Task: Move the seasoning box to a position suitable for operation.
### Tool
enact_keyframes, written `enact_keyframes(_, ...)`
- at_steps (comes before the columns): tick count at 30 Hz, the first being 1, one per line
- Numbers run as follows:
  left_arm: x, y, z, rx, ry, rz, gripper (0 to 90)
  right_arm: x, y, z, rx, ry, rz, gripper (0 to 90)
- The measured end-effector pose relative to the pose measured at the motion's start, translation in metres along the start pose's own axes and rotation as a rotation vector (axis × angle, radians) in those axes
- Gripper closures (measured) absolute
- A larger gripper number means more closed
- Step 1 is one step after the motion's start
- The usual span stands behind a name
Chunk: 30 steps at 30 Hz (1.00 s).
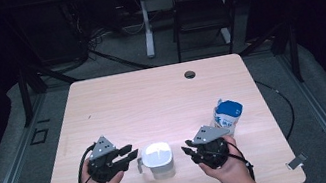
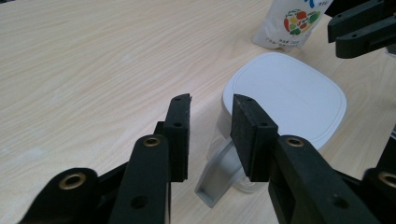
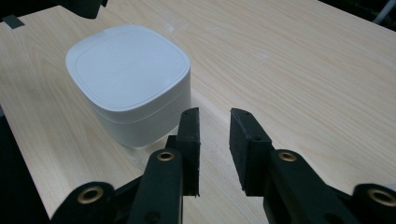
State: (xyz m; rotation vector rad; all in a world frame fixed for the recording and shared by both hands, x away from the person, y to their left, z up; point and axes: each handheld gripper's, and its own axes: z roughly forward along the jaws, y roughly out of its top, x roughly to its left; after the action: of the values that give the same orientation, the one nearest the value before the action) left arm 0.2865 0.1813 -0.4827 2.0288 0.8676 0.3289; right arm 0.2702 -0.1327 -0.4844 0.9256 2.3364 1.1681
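I held the left gripper [image 1: 130,154] with jaws spread just beside the handle of the white lidded jug [image 1: 158,159] near the desk's [image 1: 152,98] front edge, the right gripper [image 1: 189,149] likewise spread and empty, and judged a square, level approach onto the handle best.

pouch [image 2: 292,23] top cut off, container [image 2: 285,100] handle partly behind jaws

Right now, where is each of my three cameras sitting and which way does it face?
High view: above the near table edge, looking forward and down; both hands and tongs, left tongs, right tongs.
Left gripper view: rides the left tongs, facing the white container handle, pouch beyond.
Right gripper view: rides the right tongs, facing the container's other side.
All three views share the container.
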Motion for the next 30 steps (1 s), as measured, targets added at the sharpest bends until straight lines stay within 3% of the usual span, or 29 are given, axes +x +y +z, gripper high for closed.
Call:
enact_keyframes(9,-0.006,0.0,0.002,0.017,-0.004,0.026,83.6,0.002,-0.006,0.003,-0.018,0.024,0.018,80.8)
enact_keyframes(15,-0.011,0.001,0.003,0.008,-0.016,0.037,90.0,0.009,-0.007,0.007,-0.026,0.024,-0.018,87.1)
enact_keyframes(30,-0.019,0.003,0.008,0.015,-0.027,0.051,90.0,0.017,-0.007,0.015,-0.012,0.055,-0.032,89.5)
